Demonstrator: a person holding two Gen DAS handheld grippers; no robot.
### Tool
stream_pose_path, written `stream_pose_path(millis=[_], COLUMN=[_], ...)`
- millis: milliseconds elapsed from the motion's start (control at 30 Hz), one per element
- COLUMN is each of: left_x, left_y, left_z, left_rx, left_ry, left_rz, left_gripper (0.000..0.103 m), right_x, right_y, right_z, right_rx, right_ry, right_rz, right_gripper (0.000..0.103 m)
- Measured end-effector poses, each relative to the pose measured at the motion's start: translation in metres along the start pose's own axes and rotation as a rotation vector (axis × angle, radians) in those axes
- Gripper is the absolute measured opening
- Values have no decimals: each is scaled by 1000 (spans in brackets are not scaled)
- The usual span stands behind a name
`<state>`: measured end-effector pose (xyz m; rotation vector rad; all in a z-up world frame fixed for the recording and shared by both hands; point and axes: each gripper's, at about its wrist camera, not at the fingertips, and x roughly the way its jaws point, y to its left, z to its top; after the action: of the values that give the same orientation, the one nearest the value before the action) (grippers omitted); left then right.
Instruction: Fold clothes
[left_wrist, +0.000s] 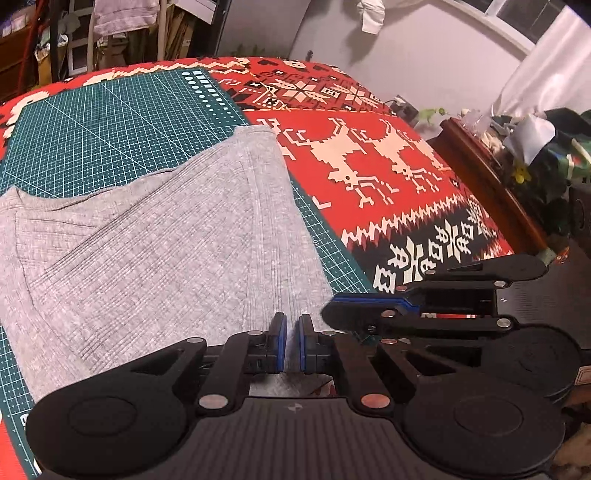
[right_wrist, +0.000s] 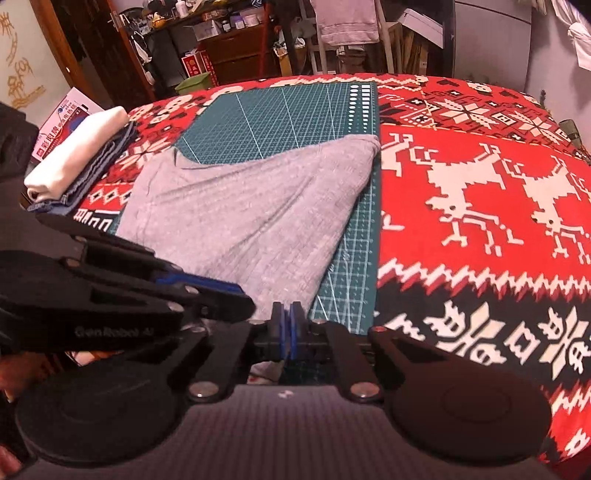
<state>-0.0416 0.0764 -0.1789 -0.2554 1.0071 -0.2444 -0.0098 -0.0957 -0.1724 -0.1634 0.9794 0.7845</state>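
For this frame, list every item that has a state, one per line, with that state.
Grey garment: partly folded on the mat, near edge pinched by both grippers.
Left gripper: jaws nearly shut on the garment's near edge.
Right gripper: jaws shut on the garment's near corner.
Cutting mat: flat on the patterned cloth, partly covered.
Folded clothes stack: stacked beside the mat, white piece on top.

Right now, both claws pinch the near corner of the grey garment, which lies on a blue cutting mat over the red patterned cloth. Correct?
Not quite: the cutting mat is green, not blue, as the right wrist view shows. The rest holds: left claw and right claw pinch the grey garment near its corner, over the red patterned cloth.
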Motion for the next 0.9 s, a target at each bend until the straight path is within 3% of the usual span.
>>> stream_pose_path(millis=[833, 867, 900], left_x=[-12, -13, -15], left_y=[-21, -22, -22], left_z=[-25, -26, -26], left_rx=[24, 23, 21], left_ry=[3, 0, -3], left_rz=[-4, -3, -3], left_gripper=[5, 5, 6], right_x=[-26, -29, -32], right_y=[-3, -2, -2], right_z=[-21, -20, -18], right_rx=[31, 34, 35], right_ry=[23, 17, 12], right_rz=[5, 10, 13], right_gripper=[4, 5, 13])
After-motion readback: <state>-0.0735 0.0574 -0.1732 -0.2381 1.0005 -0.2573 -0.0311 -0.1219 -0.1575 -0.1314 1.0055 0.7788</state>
